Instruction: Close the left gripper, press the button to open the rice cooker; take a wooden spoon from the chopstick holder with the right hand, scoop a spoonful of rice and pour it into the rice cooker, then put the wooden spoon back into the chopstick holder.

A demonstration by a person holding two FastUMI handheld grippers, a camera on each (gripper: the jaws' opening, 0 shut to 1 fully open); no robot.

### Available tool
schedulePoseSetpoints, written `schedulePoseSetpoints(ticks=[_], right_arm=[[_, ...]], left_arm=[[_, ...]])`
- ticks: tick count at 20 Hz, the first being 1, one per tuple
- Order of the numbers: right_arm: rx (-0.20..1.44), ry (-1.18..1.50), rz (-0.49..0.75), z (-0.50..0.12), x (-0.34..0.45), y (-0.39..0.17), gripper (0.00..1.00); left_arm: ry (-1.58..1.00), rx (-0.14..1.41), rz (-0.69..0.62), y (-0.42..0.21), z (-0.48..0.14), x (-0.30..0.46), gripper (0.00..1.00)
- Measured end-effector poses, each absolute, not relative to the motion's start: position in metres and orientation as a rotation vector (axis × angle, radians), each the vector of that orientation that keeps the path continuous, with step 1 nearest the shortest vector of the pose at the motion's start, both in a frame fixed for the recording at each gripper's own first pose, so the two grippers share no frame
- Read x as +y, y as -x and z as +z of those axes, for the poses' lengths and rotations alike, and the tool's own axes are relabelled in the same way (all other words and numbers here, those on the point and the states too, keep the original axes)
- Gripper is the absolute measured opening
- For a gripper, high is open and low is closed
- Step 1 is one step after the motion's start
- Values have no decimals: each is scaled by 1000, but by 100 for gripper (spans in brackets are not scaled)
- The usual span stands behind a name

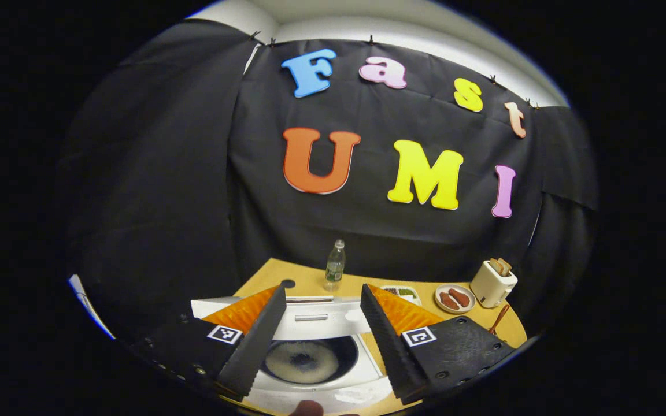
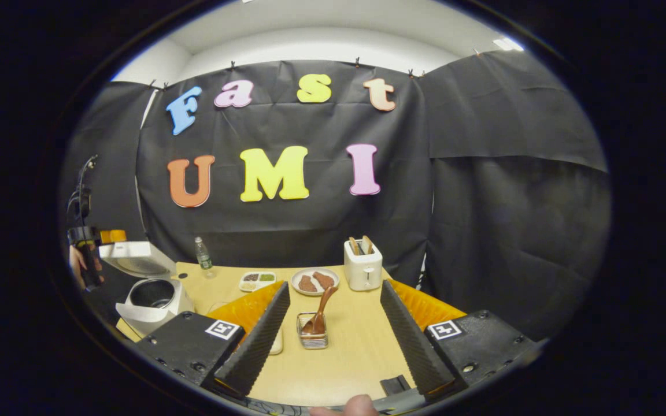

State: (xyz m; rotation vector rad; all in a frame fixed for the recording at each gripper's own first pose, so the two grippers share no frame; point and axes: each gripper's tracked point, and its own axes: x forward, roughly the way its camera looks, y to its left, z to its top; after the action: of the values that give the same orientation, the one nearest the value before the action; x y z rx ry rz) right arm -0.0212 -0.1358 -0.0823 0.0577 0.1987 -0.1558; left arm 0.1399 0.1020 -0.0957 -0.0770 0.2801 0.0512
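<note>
Wooden and brown, the spoon [image 2: 320, 312] stands tilted in the wire chopstick holder [image 2: 312, 335] on the pale tabletop [image 2: 356, 346], between the fingers of the right tongs [image 2: 335, 329], which are spread wide and grip nothing. That right gripper view also takes in the white rice cooker [image 2: 154, 297] at the table's left edge, lid raised, dark pot exposed, with a hand [image 2: 76, 263] holding the other tool just beside it. A toaster [image 2: 363, 267], a plate of brown food [image 2: 315, 281], a small divided dish [image 2: 257, 281] and a water bottle [image 2: 202, 256] line the far side.

From the left gripper view, the left tongs [image 1: 321, 329] hang open above the cooker [image 1: 321, 346], looking straight down into its pot, where a pale ring surrounds a dark middle. The bottle [image 1: 335, 266], plate [image 1: 455, 298] and toaster [image 1: 493, 282] sit beyond, and a bit of the spoon's handle [image 1: 499, 319] pokes up at the right.
</note>
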Motion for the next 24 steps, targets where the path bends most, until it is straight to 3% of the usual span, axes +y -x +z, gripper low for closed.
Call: schedulePoseSetpoints(ticks=[3,7,24], right_arm=[[187,-59,-140,-82,-137,16,100],[186,-77,-83,-83,-130,2,100],[303,-111,103,-127,-126,-81,100]], left_arm=[[74,182,85,-135,-59,105,96],[58,117,137,-110,-37,111,94],[79,96,228,-23,-6,102,94]])
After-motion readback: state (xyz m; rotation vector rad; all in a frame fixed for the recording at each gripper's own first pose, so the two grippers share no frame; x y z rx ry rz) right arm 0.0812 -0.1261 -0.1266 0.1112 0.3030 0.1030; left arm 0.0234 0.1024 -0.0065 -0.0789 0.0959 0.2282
